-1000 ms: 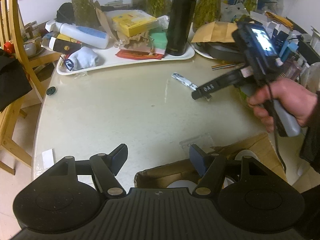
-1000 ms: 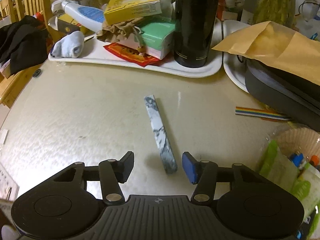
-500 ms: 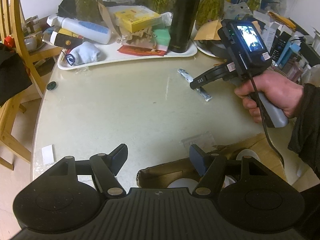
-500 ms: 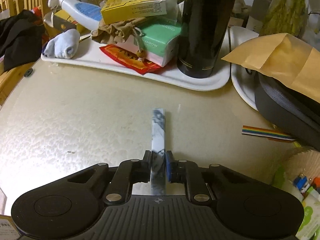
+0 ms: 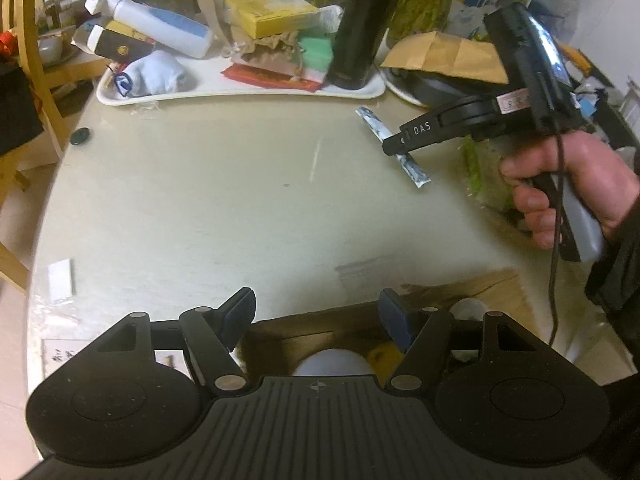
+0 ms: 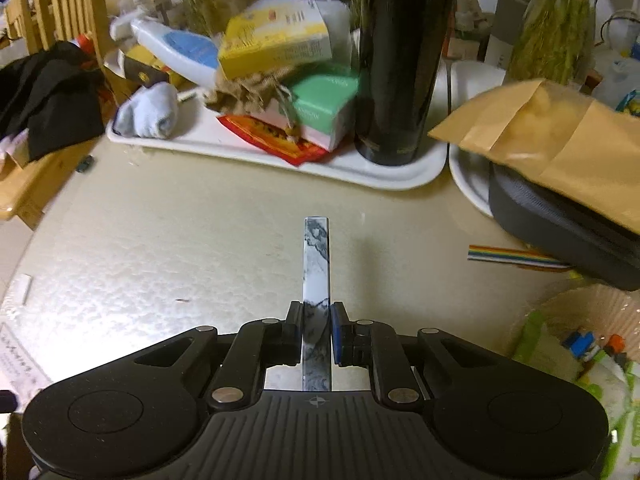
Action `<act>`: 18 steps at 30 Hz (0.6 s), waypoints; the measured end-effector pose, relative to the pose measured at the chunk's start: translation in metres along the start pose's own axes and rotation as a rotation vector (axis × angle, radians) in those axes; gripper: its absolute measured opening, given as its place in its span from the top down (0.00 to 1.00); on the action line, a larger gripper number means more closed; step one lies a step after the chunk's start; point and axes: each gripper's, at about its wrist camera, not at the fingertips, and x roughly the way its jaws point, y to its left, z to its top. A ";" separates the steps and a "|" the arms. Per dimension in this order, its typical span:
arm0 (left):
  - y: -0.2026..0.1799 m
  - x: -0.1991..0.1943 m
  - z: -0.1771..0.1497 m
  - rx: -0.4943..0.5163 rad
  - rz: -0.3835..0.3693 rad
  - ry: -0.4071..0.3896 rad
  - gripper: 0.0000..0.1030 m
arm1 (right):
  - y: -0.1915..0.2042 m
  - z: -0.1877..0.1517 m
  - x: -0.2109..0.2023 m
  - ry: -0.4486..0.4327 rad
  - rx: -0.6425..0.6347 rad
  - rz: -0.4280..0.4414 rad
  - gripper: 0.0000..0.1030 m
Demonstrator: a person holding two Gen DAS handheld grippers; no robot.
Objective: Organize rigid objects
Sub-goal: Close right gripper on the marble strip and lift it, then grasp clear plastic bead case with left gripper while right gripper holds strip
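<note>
Two tongs are with us. Our right gripper (image 6: 316, 326) is clenched on the marbled bar (image 6: 316, 264), which sticks out toward the white tray (image 6: 400, 176), in front of it. Our left gripper (image 5: 316, 316) stands released over a cardboard box (image 5: 492, 292), far from that tray.
</note>
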 end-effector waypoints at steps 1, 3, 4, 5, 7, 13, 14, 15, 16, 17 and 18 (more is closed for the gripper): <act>-0.002 0.000 0.000 0.000 -0.005 0.000 0.26 | 0.000 0.000 -0.005 -0.005 0.001 0.002 0.84; -0.005 -0.001 0.000 0.000 -0.009 -0.008 0.23 | -0.001 -0.003 -0.014 -0.010 0.005 0.014 0.84; -0.007 -0.001 0.000 -0.001 -0.006 -0.006 0.23 | -0.001 -0.004 -0.018 -0.012 0.005 0.018 0.84; -0.008 0.000 0.002 -0.005 -0.003 -0.002 0.22 | -0.002 -0.006 -0.022 -0.014 0.007 0.019 0.84; -0.011 0.002 0.005 -0.013 -0.006 0.009 0.22 | -0.004 -0.010 -0.030 -0.016 0.015 0.017 0.84; -0.022 0.012 0.020 -0.037 0.008 0.065 0.22 | -0.012 -0.022 -0.058 -0.037 0.041 0.001 0.84; -0.024 0.015 0.023 -0.040 0.010 0.081 0.22 | -0.014 -0.024 -0.063 -0.043 0.045 -0.001 0.84; -0.026 0.018 0.026 -0.046 0.015 0.097 0.22 | -0.015 -0.026 -0.067 -0.046 0.048 -0.002 0.84; -0.027 0.023 0.029 -0.051 0.021 0.113 0.22 | -0.016 -0.028 -0.071 -0.050 0.050 -0.002 0.84; -0.028 0.027 0.032 -0.055 0.022 0.126 0.22 | -0.017 -0.030 -0.075 -0.052 0.052 -0.003 0.84; -0.030 0.032 0.035 -0.059 0.025 0.140 0.22 | -0.018 -0.032 -0.079 -0.055 0.054 -0.006 0.84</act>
